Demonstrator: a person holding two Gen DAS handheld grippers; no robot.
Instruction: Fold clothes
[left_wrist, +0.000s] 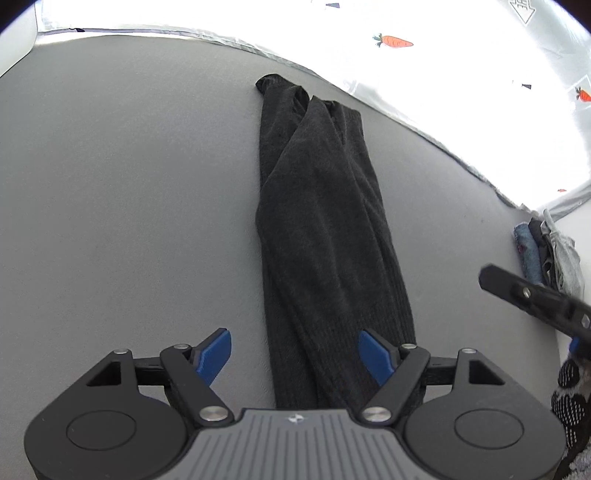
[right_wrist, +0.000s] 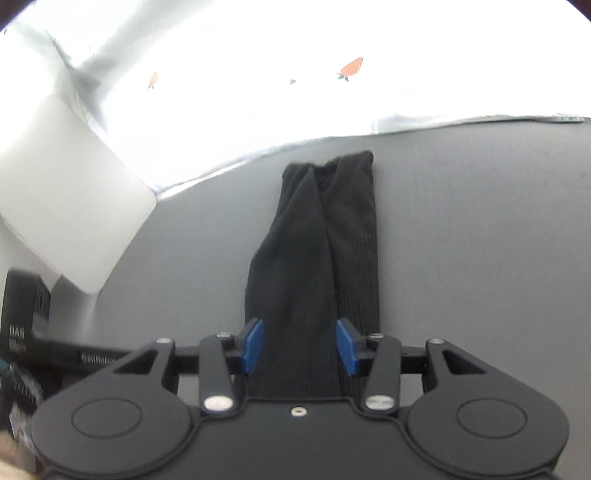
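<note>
A grey table (left_wrist: 110, 203) is filling most of both views, and along its far edge a white cloth (left_wrist: 461, 66) printed with small carrots is lying, washed out by bright light. A dark knit garment (left_wrist: 321, 229), folded lengthwise into a long narrow strip, is lying flat on the table and running away from both cameras toward that cloth. At the table's right edge in the left wrist view, a small pile of clothes (left_wrist: 546, 254) is sitting well apart from the strip. In the right wrist view a white block-shaped thing (right_wrist: 62, 192) is standing at the left; what it is cannot be told.

The left tongs (left_wrist: 295, 356) are hanging over the near end of the garment, spread wide and released, their blue pads (left_wrist: 214, 356) gripping nothing. The right tongs (right_wrist: 300, 345) are also hanging above the strip's near end, parted more narrowly and released, the pads (right_wrist: 253, 345) pressing on nothing. The right tongs are also showing as a dark arm at the right of the left wrist view.
</note>
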